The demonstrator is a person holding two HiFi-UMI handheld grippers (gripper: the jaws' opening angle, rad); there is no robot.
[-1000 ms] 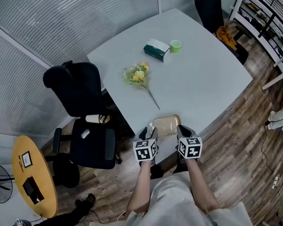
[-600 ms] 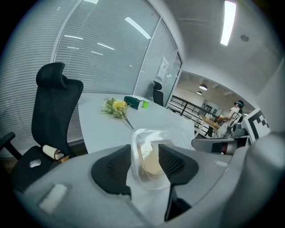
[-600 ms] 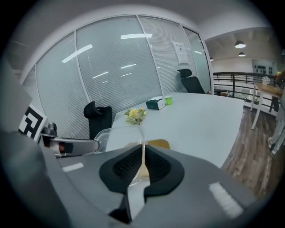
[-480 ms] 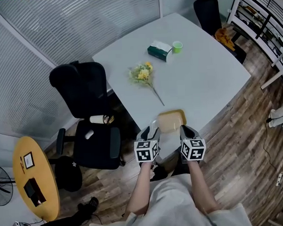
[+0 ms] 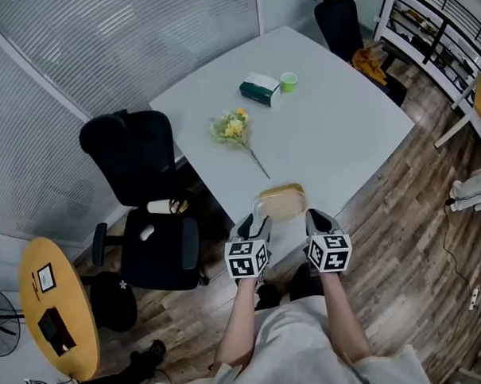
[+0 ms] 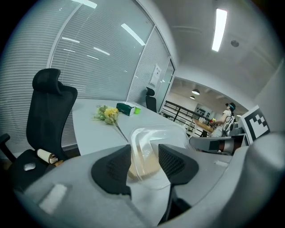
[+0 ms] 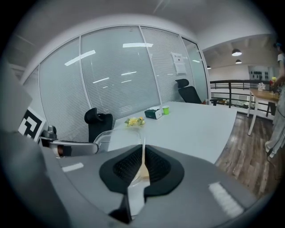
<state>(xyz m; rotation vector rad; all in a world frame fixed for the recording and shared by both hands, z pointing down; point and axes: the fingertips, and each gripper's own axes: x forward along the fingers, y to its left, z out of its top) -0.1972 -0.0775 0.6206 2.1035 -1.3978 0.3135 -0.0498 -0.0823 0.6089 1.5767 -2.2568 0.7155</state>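
Head view, and both grippers are at the bench's (image 5: 333,135) near edge with one clear container (image 5: 281,201) between them, a tan filling showing through it. The left gripper (image 5: 254,225) has it from 9 o'clock and the right gripper (image 5: 313,220) from 3 o'clock. In the left gripper view, the fingers (image 6: 111,167) stand a moderate way apart and clamp a rounded corner of the container (image 6: 149,149), wall and rim caught between them. In the right gripper view, the fingers (image 7: 156,164) are nearly closed, pinching only the thin edge of the rim (image 7: 141,153). Whether the container rests on the bench or hangs just clear of it, I can't tell from here. My read on doing this well: the plastic looks thin and springy, so both grippers should sit at the same height and travel together, because any twist between them could buckle the rim or pop it out of that slim right-hand pinch. Squeeze firmly but don't crush it. Now the count: two grippers, one container, one bunch of yellow flowers (image 5: 233,129) at 11 o'clock from it, one green box (image 5: 259,89) and one green cup (image 5: 288,81) farther off around 12 o'clock. There are two black chairs, one (image 5: 136,176) at 9 o'clock and one (image 5: 336,20) at the far end.
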